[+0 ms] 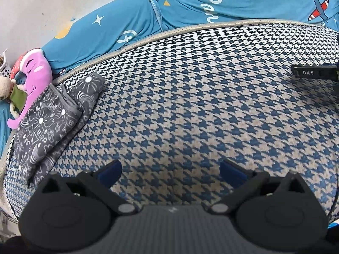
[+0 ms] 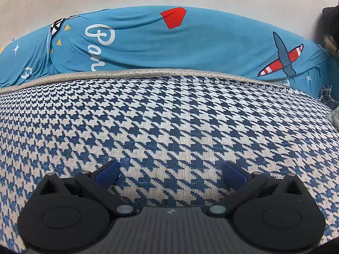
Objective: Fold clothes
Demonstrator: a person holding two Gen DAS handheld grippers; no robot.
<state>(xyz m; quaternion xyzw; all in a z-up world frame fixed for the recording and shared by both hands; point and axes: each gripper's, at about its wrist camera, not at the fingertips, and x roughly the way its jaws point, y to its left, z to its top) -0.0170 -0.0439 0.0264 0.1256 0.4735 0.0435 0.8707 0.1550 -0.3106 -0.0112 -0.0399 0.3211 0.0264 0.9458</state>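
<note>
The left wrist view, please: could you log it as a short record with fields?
surface: houndstooth mat
garment: grey patterned cloth, folded, at the mat's left edge
left gripper: open, empty, over bare mat
right gripper: open, empty, over bare mat
behind mat: blue printed bedding
beside garment: pink plush toy, touching its far corner

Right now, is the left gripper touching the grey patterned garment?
Apart. The left wrist view shows the left gripper, jaws open, with bare houndstooth mat between it and the grey patterned garment.
</note>
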